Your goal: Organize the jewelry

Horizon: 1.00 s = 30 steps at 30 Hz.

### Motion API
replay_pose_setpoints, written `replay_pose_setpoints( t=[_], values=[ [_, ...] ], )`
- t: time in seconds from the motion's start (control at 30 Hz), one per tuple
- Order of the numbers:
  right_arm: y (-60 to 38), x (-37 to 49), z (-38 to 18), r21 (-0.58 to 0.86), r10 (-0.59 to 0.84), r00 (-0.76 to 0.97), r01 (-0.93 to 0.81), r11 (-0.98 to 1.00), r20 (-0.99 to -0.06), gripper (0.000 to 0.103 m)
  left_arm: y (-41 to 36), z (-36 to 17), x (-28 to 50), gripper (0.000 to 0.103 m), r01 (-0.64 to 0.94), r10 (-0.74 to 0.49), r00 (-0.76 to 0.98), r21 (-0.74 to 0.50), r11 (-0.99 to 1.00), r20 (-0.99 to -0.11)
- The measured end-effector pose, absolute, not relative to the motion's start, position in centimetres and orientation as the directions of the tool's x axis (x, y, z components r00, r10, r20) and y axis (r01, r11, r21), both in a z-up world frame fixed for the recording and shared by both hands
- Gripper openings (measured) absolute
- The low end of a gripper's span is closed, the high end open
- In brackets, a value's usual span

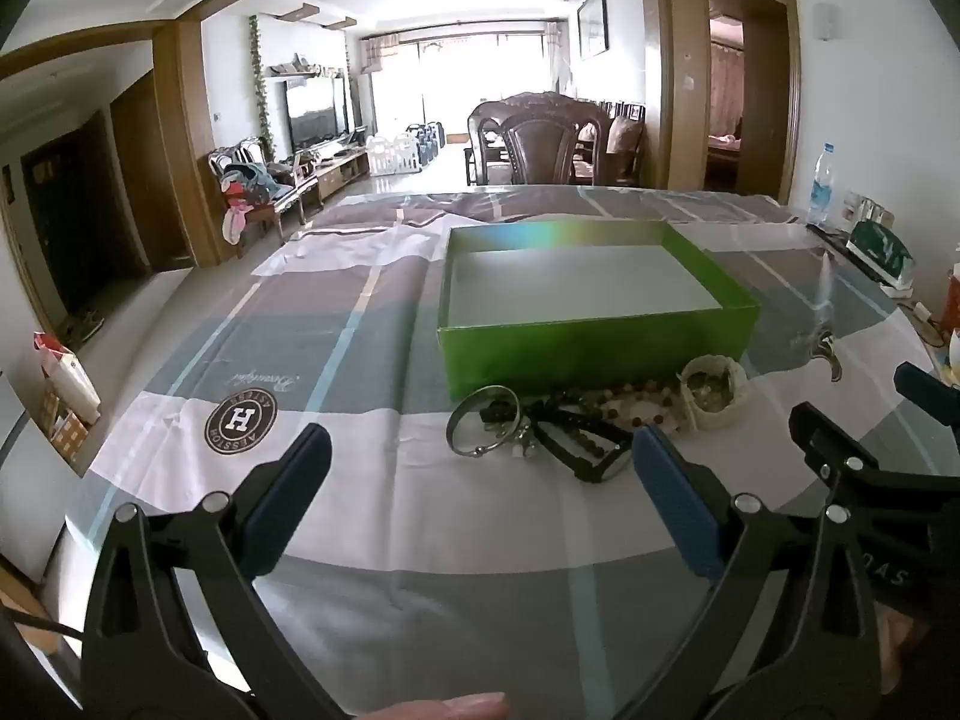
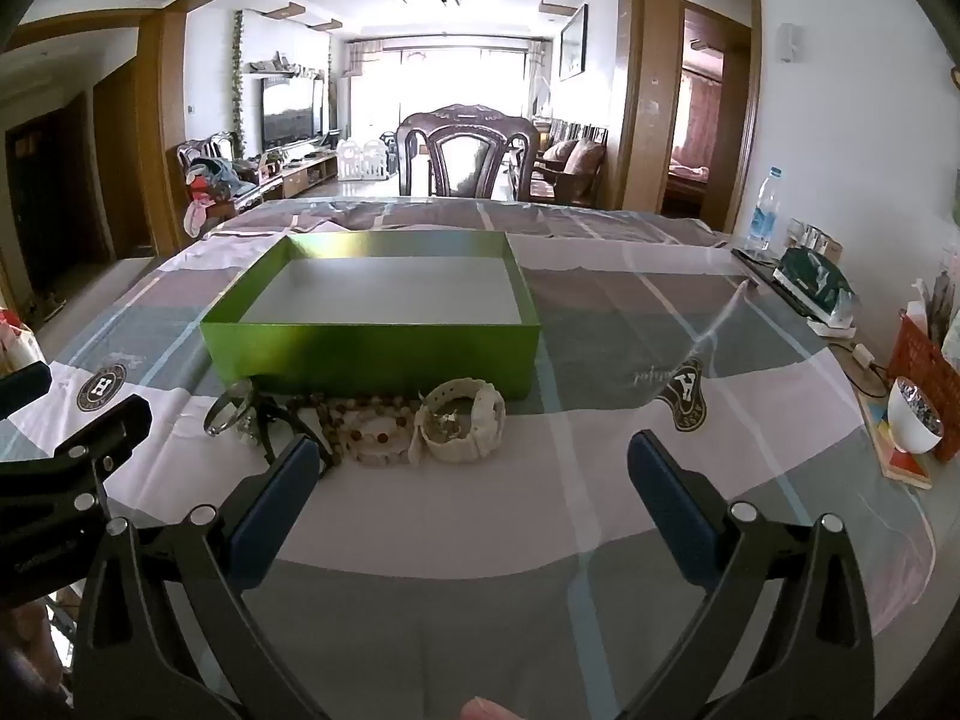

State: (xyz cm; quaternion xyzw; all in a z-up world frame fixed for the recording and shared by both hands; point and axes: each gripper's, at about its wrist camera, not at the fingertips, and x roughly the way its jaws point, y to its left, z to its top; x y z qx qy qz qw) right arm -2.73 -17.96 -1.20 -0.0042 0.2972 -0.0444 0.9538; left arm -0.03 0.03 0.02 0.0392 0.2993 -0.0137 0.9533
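An empty green box [image 1: 594, 342] [image 2: 372, 348] stands on the checked tablecloth. In front of it lies a row of jewelry: a silver bangle [image 1: 483, 420] [image 2: 228, 409], a black strap piece [image 1: 585, 444] [image 2: 273, 420], wooden bead bracelets [image 1: 630, 399] [image 2: 366, 429] and a white watch [image 1: 714, 390] [image 2: 459, 420]. My left gripper [image 1: 480, 468] is open and empty, just short of the bangle. My right gripper [image 2: 474, 468] is open and empty, just short of the watch. Each gripper shows at the edge of the other's view.
A water bottle [image 2: 763, 210], a dark green pack [image 2: 813, 288], a red basket [image 2: 924, 372] and a white bowl [image 2: 915, 420] stand along the table's right edge. A wooden chair [image 2: 468, 156] stands behind the far edge.
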Motion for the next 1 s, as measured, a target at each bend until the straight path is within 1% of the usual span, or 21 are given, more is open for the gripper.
replay_pose_setpoints(
  t=[1.0],
  values=[
    [-17.43,-2.75,-1.12,-0.033,-0.083,0.817,0.079,0.996,-0.57,0.101,0.04,0.03,-0.03,0.099,0.051,-0.005,0.823,0.064,0.997,-0.569]
  ],
)
